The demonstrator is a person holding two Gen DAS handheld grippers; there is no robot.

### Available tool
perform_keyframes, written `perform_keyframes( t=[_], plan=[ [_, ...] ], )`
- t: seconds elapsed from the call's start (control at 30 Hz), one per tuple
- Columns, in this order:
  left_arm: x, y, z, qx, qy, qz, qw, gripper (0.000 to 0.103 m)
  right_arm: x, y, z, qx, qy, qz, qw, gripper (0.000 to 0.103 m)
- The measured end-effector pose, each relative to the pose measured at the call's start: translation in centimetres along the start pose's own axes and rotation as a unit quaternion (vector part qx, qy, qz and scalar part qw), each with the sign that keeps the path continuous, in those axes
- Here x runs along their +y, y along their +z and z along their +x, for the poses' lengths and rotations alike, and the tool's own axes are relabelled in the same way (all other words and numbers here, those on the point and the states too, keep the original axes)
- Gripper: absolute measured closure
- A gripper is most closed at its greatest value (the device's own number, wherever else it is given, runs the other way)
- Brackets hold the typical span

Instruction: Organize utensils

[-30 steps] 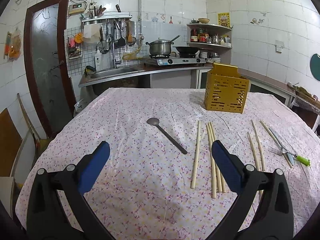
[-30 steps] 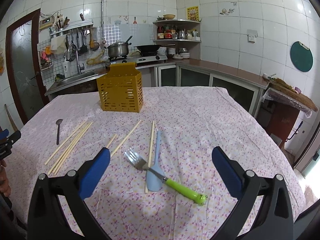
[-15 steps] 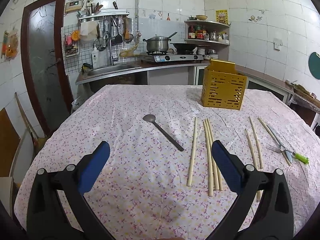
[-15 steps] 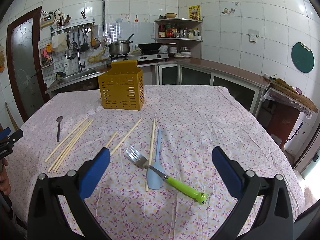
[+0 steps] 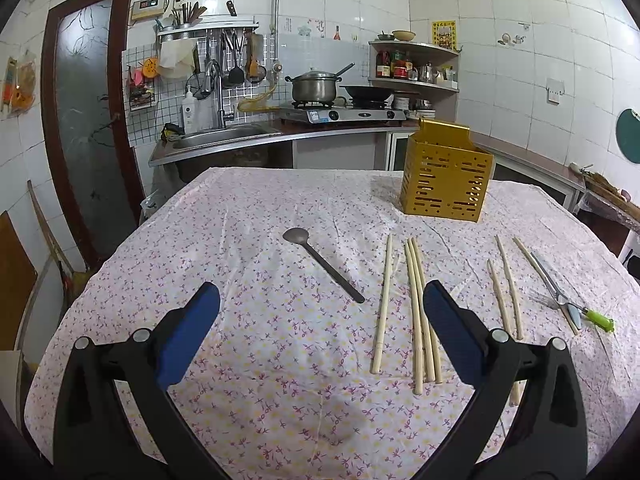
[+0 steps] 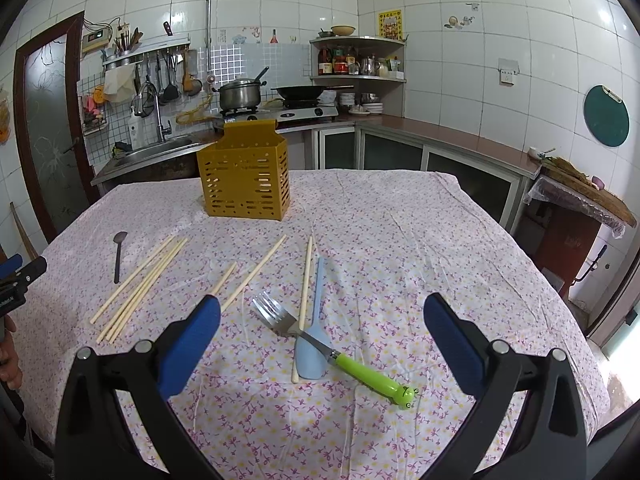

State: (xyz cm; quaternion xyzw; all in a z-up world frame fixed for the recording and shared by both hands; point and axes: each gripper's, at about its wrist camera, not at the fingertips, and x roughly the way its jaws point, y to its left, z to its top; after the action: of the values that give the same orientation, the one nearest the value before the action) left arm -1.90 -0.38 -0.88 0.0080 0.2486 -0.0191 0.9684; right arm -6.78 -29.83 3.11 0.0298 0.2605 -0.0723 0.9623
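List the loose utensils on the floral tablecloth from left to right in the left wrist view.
Dark metal spoon → single wooden chopstick → bundle of three wooden chopsticks → pair of shorter wooden chopsticks.

Bright, sharp; fisheye-warped, dark corners

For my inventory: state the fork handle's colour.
Bright green fork handle, clearest in the right wrist view.

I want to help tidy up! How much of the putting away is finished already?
Nothing looks put away yet. The yellow holder shows nothing sticking out. Both grippers, left and right, are open and hold nothing. Left to do: the chopsticks, dark spoon, fork and blue spoon all lie on the table.
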Motion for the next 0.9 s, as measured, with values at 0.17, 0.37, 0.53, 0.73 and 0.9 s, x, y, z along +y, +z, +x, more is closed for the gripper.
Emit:
perform_keyframes(
  t=[0.17,0.37,0.53,0.73,0.9],
  plan=[
    [0.06,0.01,-0.04,0.002,0.001,-0.001,1.0000,0.005,0.06,-0.04,0.13,0.002,0.001,0.000,1.000,0.004],
    [0.21,-0.01,-0.06,0.001,0.001,-0.001,1.0000,0.005,0.22,-0.20,0.24,0.004,-0.001,-0.002,1.000,0.004],
    [0.18,0.08,-0.15,0.000,-0.001,-0.002,1.0000,0.005,0.12,-0.14,0.36,0.003,-0.002,-0.001,1.000,0.004],
    [0.28,0.18,-0.11,0.000,-0.002,-0.005,1.0000,0.005,-0.01,0.05,0.15,-0.001,-0.002,-0.002,1.000,0.004],
    [0.19,0.38,-0.18,-0.004,-0.002,-0.003,1.0000,0.005,-0.02,0.06,0.14,0.000,0.000,-0.001,1.000,0.004]
  ],
)
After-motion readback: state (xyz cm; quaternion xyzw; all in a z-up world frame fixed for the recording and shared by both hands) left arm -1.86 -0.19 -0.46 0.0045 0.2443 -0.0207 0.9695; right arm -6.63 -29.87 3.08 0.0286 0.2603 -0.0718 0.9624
